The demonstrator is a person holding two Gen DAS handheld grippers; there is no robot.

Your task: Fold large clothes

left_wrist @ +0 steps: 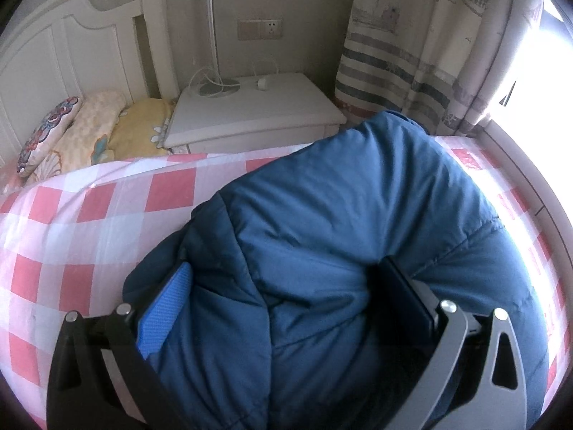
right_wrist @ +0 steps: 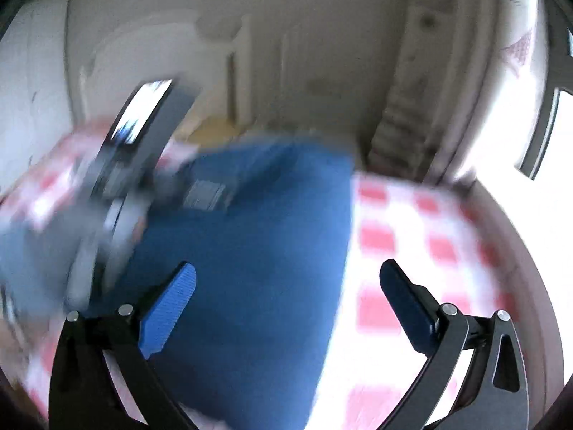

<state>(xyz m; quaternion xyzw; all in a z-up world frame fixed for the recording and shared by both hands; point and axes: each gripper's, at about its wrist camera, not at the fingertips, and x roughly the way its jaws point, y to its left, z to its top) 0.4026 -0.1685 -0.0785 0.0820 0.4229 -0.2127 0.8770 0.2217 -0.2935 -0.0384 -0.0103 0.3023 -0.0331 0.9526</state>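
Nearby, white nightstand (left_wrist: 250,107) beside checked bedsheet (left_wrist: 89,208); striped curtain (left_wrist: 412,53).

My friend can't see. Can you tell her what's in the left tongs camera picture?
The left tongs are spread wide around a big fold of a puffy blue jacket lying on a bed with a pink and white checked sheet. Behind the bed are pillows, a white nightstand holding a thin lamp, and a striped curtain.

Red-checked bed (left_wrist: 89,208), blue padded jacket (left_wrist: 340,222), pillows (left_wrist: 89,132) on it
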